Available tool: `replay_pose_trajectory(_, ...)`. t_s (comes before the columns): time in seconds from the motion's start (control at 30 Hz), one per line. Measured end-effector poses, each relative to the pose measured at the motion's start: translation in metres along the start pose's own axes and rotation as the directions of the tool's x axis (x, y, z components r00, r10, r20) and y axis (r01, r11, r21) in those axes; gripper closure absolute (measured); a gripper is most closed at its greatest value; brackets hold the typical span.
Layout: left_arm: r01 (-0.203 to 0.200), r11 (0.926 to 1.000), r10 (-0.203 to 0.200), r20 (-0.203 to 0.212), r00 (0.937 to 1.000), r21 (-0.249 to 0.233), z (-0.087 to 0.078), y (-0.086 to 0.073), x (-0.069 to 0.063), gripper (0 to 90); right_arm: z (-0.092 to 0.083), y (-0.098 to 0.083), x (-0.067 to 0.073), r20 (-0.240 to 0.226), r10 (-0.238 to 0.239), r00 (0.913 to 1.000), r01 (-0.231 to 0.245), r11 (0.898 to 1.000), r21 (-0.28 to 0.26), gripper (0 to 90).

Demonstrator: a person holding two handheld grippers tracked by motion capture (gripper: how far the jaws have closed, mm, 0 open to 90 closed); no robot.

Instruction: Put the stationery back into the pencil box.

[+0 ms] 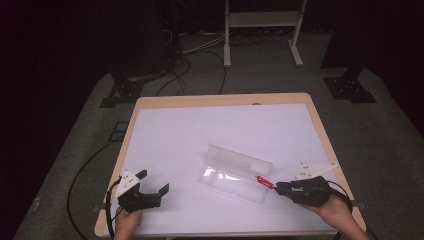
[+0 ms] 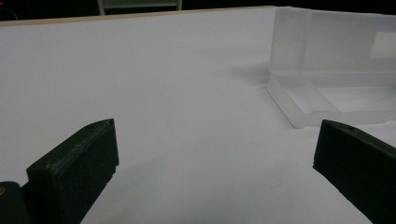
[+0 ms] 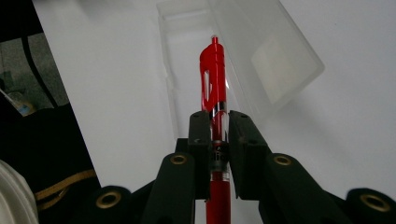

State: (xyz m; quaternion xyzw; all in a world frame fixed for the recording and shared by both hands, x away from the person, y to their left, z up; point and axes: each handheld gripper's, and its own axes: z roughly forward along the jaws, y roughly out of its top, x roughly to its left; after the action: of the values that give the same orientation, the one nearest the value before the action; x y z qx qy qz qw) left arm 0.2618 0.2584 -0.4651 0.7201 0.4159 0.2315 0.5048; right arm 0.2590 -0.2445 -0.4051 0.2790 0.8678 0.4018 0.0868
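Observation:
A clear plastic case (image 1: 235, 175) lies open in the middle of the white table top, its lid raised at the far side. My right gripper (image 1: 278, 186) is shut on a red pen (image 1: 264, 181) at the case's right end. In the right gripper view the red pen (image 3: 215, 88) sticks out between the pads (image 3: 201, 135), its clip end over the open case (image 3: 187, 56). My left gripper (image 1: 152, 181) rests at the table's front left with its jaws wide apart and nothing between them. In the left gripper view the case (image 2: 327, 70) stands ahead to the right.
The white mat covers the wooden table (image 1: 320, 120). Cables (image 1: 85, 170) run over the grey floor at the left. A white stand (image 1: 260, 30) is behind the table.

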Motion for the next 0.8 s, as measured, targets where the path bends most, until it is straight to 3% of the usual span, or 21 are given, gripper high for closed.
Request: replay_pose_trajectory(0.8,-0.005,1.0,0.005,0.001,1.0,-0.001,0.0,0.0,0.0,0.0,0.031,0.031,0.005,-0.053,-0.079,0.9954,0.081,0.996,0.026,78.9)
